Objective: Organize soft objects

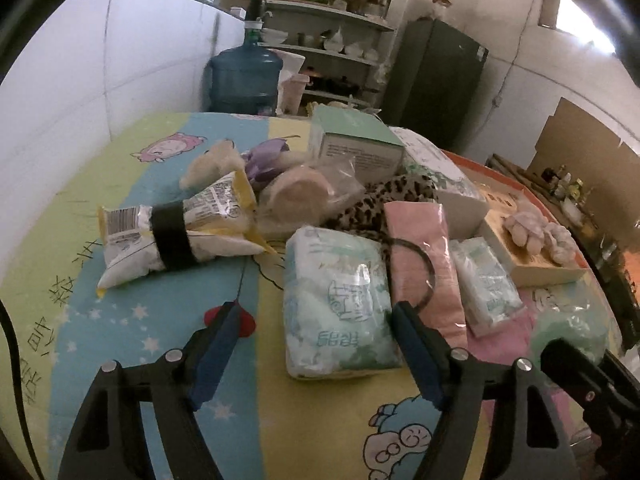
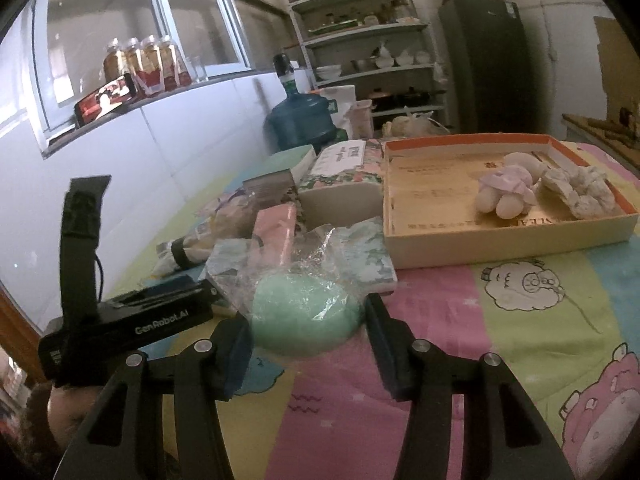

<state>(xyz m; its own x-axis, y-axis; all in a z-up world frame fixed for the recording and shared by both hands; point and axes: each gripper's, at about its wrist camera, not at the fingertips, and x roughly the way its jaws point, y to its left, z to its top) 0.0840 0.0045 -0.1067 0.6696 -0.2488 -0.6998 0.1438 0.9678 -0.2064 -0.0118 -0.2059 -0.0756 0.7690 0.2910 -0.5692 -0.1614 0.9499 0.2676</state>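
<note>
Right gripper (image 2: 308, 344): its jaws stand wide apart on either side of the green puff (image 2: 306, 322), which lies on the cartoon sheet (image 2: 500, 344) in crinkled clear wrap; whether the pads touch it cannot be told, and nothing is clamped yet
Grip advice: the closing should probably land on the soft round body, not the loose wrap above it, or the film may slip out alone
Left gripper (image 1: 316, 312): its jaws are also wide open and empty, low over the sheet, with the tissue pack (image 1: 340, 300) lying just ahead between the tips
Middle ground: a pink pack (image 1: 420, 248), a smaller tissue pack (image 1: 486, 284) and a banded yellow bag (image 1: 176, 236) crowd together, so a straight lift looks safer than a drag
Far goal: the shallow box (image 2: 512, 240) already holds a pale plush toy (image 2: 506, 194) and a scrunchie (image 2: 576, 194); its near left floor is bare, a likely spot for the puff
</note>
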